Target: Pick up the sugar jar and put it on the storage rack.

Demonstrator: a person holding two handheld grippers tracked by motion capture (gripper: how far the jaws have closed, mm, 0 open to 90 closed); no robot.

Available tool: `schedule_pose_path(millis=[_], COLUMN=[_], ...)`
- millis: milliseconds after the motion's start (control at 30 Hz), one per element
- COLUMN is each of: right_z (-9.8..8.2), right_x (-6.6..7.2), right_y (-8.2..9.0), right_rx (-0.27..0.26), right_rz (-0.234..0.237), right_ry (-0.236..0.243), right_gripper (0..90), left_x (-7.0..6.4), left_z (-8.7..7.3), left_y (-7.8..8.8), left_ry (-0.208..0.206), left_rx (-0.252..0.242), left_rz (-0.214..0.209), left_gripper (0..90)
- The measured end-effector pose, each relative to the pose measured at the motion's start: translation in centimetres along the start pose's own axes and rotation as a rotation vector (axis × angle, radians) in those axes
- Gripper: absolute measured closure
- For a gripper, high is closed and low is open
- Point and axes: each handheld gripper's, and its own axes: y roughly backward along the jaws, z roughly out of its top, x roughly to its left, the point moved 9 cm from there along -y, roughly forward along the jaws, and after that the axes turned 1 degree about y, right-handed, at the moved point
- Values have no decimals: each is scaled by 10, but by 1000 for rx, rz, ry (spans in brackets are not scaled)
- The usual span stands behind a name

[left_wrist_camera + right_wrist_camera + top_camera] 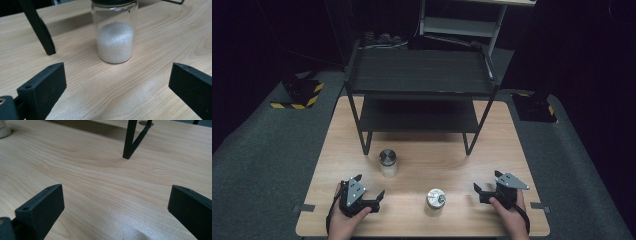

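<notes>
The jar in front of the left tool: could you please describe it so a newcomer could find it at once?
Start at the black two-tier shelf rack on the wooden table. Just before its front-left leg stands a clear glass jar. Unlike the shorter jar nearer the table's front edge, it is taller and half full of white granules.

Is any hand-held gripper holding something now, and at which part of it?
Nothing is held. The left hand-held gripper has open jaws facing the jar, which stands apart on the table. The right hand-held gripper is open over bare wood.
</notes>
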Motion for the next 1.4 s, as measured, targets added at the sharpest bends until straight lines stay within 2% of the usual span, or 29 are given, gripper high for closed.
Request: schedule_pose_path(millis=[100, 167, 300, 533, 833, 1033, 1233, 1400], right_z=[-1, -1, -3, -5, -5, -5, -5, -5], right_x=[0, -2, -1, -2, -2, -4, -4, -4], right_y=[1, 1, 4, 7, 7, 8, 8, 7], right_rx=[-6, -14, -23, -21, -21, -25, -28, -24], right_rz=[7, 29, 34, 35, 45, 43, 45, 52], right_ry=[6, 5, 18, -1, 4, -19, -18, -10], right_gripper=[3, 3, 3, 3, 2, 2, 2, 3], left_x=[0, 0, -1, 0, 1, 1, 0, 2], left_z=[0, 0, 0, 0, 0, 0, -1, -1], left_y=[-1, -1, -1, -2, -2, -1, -1, -1], left_ry=[5, 20, 31, 26, 43, 51, 48, 63], left_rx=[0, -16, -20, -13, -19, -21, -22, -28], left_rz=[10, 11, 30, 10, 18, 23, 28, 35], left_gripper=[11, 11, 10, 9, 9, 9, 9, 9])
